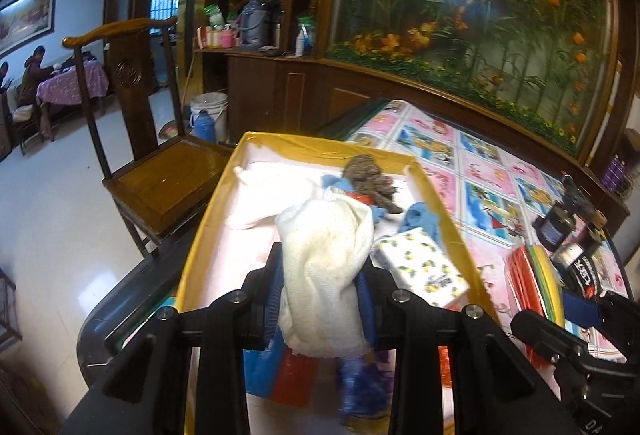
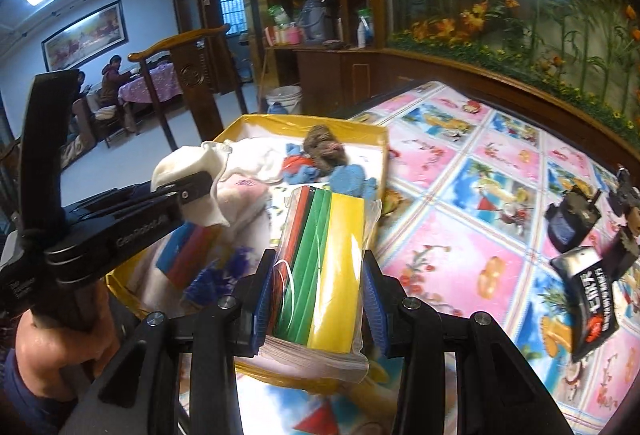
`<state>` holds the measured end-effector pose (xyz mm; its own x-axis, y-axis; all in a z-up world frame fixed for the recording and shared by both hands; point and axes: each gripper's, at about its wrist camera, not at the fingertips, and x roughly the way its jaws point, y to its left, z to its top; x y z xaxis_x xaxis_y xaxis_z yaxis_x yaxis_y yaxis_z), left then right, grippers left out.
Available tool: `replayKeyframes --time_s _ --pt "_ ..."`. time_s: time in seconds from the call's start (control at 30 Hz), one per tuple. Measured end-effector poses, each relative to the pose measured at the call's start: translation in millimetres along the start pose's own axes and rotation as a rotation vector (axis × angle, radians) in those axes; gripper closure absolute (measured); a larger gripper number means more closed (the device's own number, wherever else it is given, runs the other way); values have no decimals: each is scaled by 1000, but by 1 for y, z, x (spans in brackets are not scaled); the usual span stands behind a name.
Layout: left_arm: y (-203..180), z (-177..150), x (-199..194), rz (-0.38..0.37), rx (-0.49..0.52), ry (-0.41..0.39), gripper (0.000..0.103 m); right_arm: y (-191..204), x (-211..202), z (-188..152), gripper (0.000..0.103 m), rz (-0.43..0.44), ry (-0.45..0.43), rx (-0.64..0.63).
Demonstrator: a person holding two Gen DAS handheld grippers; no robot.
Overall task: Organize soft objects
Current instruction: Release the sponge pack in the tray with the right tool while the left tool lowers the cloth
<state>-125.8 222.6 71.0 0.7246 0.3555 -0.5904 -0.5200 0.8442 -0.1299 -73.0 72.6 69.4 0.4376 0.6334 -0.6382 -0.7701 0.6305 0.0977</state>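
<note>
Both tools are loaded here. The left gripper (image 1: 324, 299) has its jaws clenched on a white cloth (image 1: 324, 259), which bunches up and flops over the front of the jaws, hanging above the yellow-rimmed box (image 1: 440, 203) at the worktop's left edge. It looks light, limp and shapeless. Pinched at one fold, the rest will simply dangle, so a bite into the thick of the bunch seems the safer hold, and it should drop softly with no care needed.

The right gripper (image 2: 316, 299) is grasping a clear-wrapped pack of coloured sheets (image 2: 320, 259), with red, green and yellow layers, its jaws squeezing the long sides. The pack sits over the box's near right corner. Judging by the layers, it is springy rather than rigid, and the plastic wrap (image 2: 360, 363) looks slick: a hold across the middle of the stack, not on the loose film at the end, ought to keep it from sliding.

Already in the box are a brown fuzzy lump (image 1: 372, 183), blue cloths (image 1: 420, 219), a lemon-print packet (image 1: 424, 263) and a blue-and-red sponge (image 2: 188, 251). Out on the cartoon-print worktop (image 2: 480, 195) towards the right edge lie dark packets (image 2: 584, 299), well apart from the box.
</note>
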Motion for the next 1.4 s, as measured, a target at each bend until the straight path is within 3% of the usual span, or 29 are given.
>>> replayKeyframes --time_s 0.13,0.37,0.7,1.4 --pt "12 0 9 -11 -31 37 71 10 17 0 59 62 55 6" --pt "19 -3 18 -22 -48 77 71 18 37 -5 59 93 107 1" --pt "18 2 33 -32 -49 132 71 22 50 1 59 69 122 -14" --pt "11 4 38 1 -14 114 69 25 56 1 59 7 103 -70"
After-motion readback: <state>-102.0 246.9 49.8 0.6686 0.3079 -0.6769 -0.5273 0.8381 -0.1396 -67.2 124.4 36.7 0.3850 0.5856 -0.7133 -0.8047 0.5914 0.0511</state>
